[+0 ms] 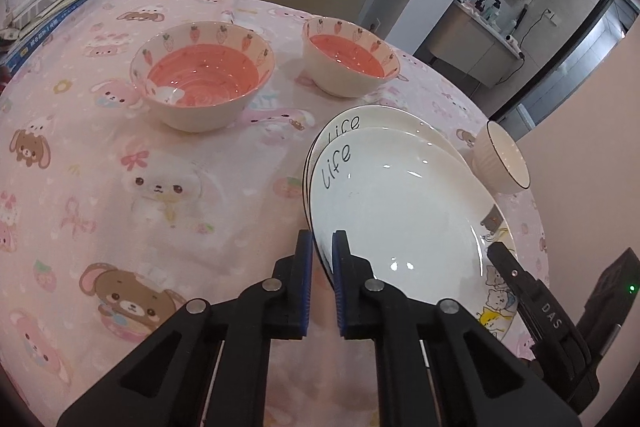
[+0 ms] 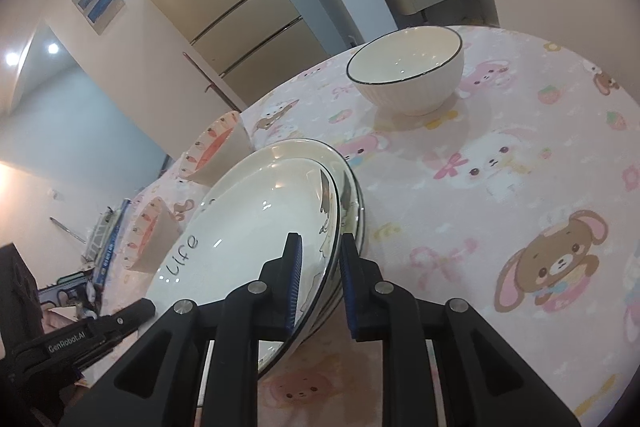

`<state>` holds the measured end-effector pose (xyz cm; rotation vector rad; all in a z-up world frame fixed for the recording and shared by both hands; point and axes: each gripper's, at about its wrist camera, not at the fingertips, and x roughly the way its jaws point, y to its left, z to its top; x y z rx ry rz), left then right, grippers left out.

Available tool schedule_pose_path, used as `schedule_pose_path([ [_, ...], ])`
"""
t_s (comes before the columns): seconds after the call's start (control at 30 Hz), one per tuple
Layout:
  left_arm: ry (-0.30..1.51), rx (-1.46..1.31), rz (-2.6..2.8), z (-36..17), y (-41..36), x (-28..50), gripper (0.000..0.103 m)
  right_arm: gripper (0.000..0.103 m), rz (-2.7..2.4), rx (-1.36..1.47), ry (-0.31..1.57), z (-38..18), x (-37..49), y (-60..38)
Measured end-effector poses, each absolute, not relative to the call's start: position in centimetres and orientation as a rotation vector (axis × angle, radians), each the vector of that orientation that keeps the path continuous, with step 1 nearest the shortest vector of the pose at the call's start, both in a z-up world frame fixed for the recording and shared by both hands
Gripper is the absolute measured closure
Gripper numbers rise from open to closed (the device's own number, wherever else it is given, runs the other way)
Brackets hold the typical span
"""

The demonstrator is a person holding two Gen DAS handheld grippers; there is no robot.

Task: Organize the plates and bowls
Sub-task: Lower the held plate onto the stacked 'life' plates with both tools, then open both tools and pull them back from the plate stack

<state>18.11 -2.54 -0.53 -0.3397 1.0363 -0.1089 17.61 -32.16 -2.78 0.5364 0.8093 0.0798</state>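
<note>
Left wrist view: left gripper [image 1: 322,239] clamped on near rim of top plate [image 1: 400,203]; right gripper [image 2: 320,247] pinches opposite rim; plate tilted above plate stack [image 1: 360,119] on pink tablecloth [image 1: 120,187].

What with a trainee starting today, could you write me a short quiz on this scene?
1. True or false: the left hand-held gripper and the right hand-held gripper clamp opposite rims of the same top plate.
2. How many bowls stand on the tablecloth? A two, B three, C four.
3. Fill in: the word written on the top plate is ____.

Key
1. True.
2. B: two pink bowls and one white bowl.
3. Life.
</note>
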Motion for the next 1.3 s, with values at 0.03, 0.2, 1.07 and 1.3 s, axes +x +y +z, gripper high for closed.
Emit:
schedule_pose_path([
  [0.03, 1.04, -0.331, -0.104, -0.6, -2.7, 18.4, 0.096, 0.083, 0.073, 0.531, 0.81, -2.8, 17.6, -32.2],
  [0.2, 1.028, -0.297, -0.09, -0.6, -3.0, 19.3, 0.097, 0.083, 0.071, 0.547, 0.817, -3.0, 17.7, -32.6],
  [1.07, 0.96, -0.256, -0.142, 0.9, -4.0, 15.5, 0.096, 0.083, 0.076, 0.533, 0.802, -3.0, 17.5, -32.6],
  [1.3, 0.948, -0.228, -0.146, 2.1, -3.8, 15.1, 0.096, 0.083, 0.068, 0.502, 0.78, -2.2, 17.1, -32.5],
])
